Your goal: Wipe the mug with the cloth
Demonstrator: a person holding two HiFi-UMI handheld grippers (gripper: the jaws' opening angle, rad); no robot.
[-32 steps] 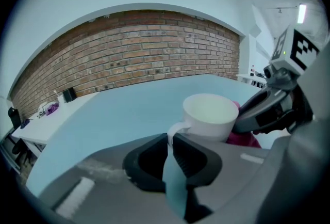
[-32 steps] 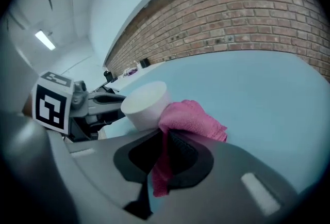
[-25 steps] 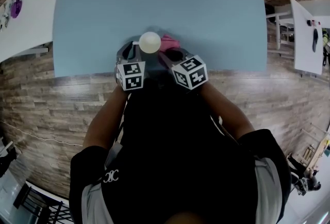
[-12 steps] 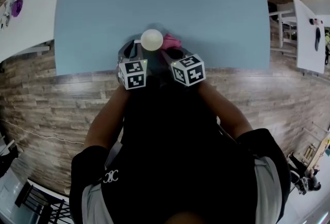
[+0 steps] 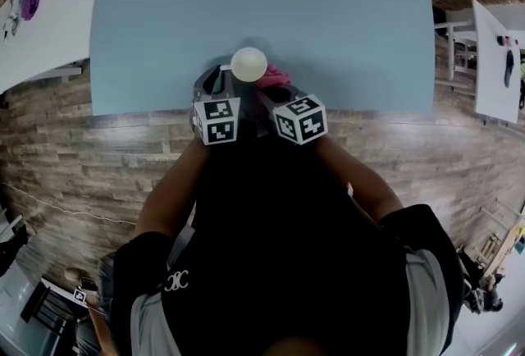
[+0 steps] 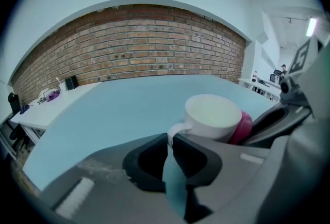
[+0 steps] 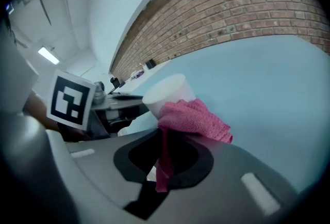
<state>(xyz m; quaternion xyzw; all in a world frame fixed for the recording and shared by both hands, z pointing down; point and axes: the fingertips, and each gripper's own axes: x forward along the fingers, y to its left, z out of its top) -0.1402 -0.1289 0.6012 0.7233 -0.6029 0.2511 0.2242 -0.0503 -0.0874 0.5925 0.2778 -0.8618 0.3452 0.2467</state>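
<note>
Nudged the right gripper [image 7: 164,132] a touch lower and rolled it slightly since a second ago. Grips the pink cloth [image 7: 193,117] in closed jaws, bunched against the right side of the white mug [image 7: 167,91]. Pinches the handle [image 6: 174,130] in the left gripper [image 6: 171,138], jaws almost together (only the handle between them). Holds both at the near edge of the blue table [image 5: 328,2].

White mug [image 5: 248,64], upright near the table [image 5: 328,10] edge — bunched pink cloth [image 5: 274,76] touching its side.
</note>
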